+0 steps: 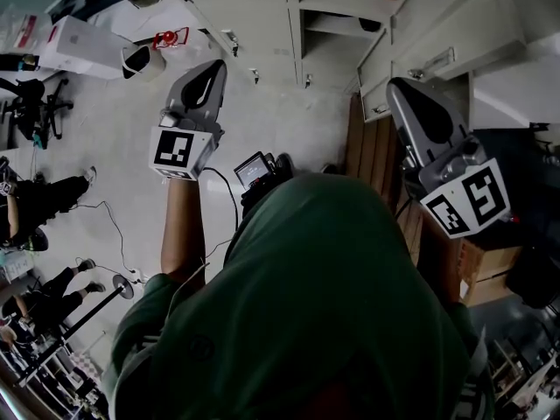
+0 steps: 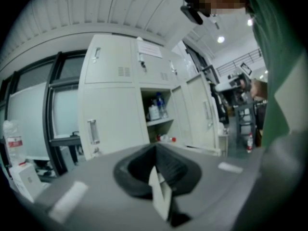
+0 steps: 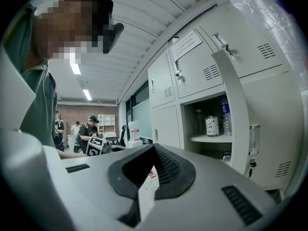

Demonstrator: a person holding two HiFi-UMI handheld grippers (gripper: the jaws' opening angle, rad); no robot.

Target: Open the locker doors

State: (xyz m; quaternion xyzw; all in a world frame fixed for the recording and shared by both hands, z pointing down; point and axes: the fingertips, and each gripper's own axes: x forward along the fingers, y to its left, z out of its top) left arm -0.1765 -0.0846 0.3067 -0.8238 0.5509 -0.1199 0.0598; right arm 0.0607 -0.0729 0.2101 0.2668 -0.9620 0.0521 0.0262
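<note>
A bank of white lockers (image 1: 262, 11) stands ahead of me. One middle compartment (image 2: 156, 110) is open, with bottles and a can (image 3: 211, 125) on its shelf. Its door (image 3: 236, 114) is swung out towards me. The lower-left door (image 2: 108, 119) is closed and has a vertical handle (image 2: 93, 131). The upper doors (image 2: 111, 61) are closed too. My left gripper (image 1: 214, 66) is held up short of the lockers, jaws together, with nothing in it. Off to the right, my right gripper (image 1: 398, 86) is also shut and empty, apart from the open door.
More opened doors (image 1: 455, 33) hang at the lockers' right. A white box (image 1: 83, 46) and an office chair (image 1: 39, 108) stand at the left, with people nearby (image 1: 35, 199). A cable (image 1: 118, 234) runs over the floor. Cardboard boxes (image 1: 490, 269) sit at the right.
</note>
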